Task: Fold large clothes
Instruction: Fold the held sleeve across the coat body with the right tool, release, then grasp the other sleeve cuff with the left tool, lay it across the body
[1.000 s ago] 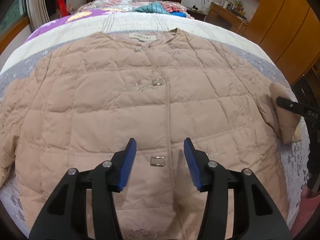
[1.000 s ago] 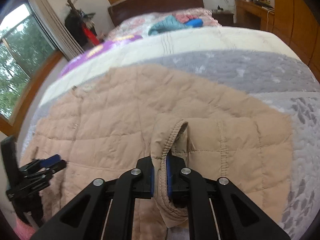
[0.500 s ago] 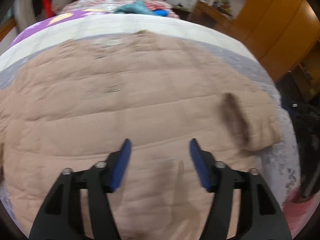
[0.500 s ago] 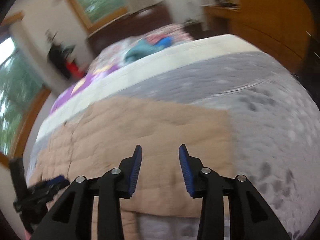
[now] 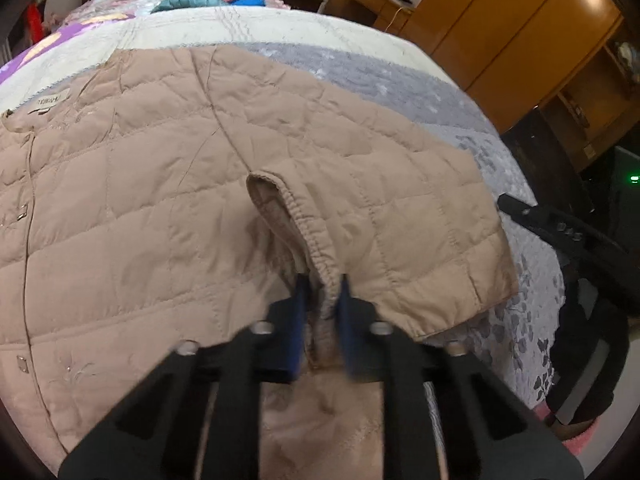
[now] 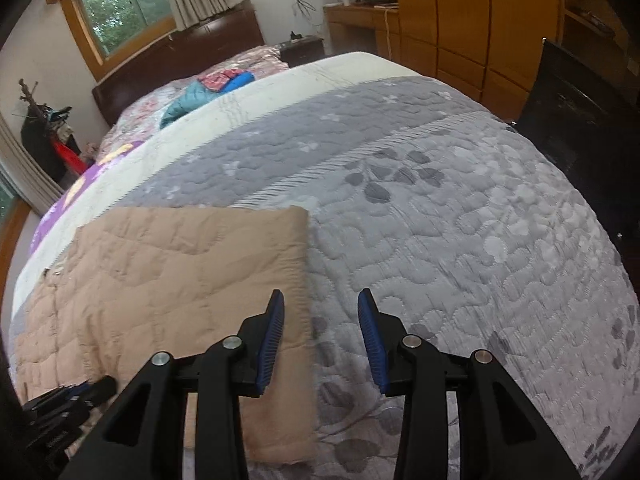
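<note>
While the beige quilted jacket (image 5: 168,184) lies on the bed (image 6: 460,216) | our left gripper (image 5: 322,292) just closed, pinching its cuff (image 5: 316,248) (sleeve folded inward) | our right gripper (image 6: 320,320) gapes, empty.

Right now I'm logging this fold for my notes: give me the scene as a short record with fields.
garment: beige quilted jacket, spread front-up on the bed
surface: grey patterned bedspread
sleeve: folded in over the jacket's front, cuff toward the camera
left claw: has just been closing, cuff edge between its pads
right claw: open, nothing held, above the folded sleeve's edge and the bedspread
background: wooden wardrobe, teal garment farther up the bed
</note>
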Tool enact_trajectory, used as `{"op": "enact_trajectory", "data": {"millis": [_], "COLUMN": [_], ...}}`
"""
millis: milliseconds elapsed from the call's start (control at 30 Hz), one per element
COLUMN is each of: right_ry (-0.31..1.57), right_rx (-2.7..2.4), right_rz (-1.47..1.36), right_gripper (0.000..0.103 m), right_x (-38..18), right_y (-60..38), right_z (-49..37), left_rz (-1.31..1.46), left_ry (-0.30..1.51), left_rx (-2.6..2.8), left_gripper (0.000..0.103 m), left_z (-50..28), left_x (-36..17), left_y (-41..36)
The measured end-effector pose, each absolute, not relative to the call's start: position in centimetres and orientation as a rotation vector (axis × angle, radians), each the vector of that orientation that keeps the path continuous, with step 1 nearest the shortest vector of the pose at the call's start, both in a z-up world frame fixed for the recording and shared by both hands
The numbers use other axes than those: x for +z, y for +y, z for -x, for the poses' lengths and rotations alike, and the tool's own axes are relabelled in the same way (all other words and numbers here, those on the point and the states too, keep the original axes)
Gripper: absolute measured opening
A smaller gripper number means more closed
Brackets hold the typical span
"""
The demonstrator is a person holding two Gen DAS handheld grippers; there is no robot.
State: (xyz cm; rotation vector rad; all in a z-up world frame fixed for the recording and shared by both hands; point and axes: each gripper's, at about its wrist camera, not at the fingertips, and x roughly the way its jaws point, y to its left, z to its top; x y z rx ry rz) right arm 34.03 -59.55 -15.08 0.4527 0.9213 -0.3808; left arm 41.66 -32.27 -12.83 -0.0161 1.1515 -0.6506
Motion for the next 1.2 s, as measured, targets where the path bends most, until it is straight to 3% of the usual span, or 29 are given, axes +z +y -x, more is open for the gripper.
{"op": "enact_trajectory", "data": {"millis": [100, 467, 933, 1200], "right_ry": [0.934, 0.974, 1.032, 1.077], "right_rx": [-0.403, -0.207, 0.191, 0.146], "right_rz": [-0.475, -0.519, -0.534, -0.437], "right_gripper": [0.039, 0.039, 0.039, 0.04], "right_x": [-15.7, -17.6, -17.5, -18.8], "right_y": [-60.3, -57.7, -48.6, -45.6], "right_z": [-34.0, -36.1, -38.6, -39.8], "left_rz": [0.013, 0.007, 0.134, 0.113], "left_ry": [1.091, 0.933, 0.965, 1.022], "left_rx": [-0.649, -0.444, -0.223, -0.156], "left_gripper": [0.001, 0.001, 0.001, 0.002], "left_z": [-41.3, -42.3, -46.0, -47.4], "left_x": [-11.5, -7.4, -9.2, -11.8], "left_y": [-31.2, -19.5, -6.9, -5.0]}}
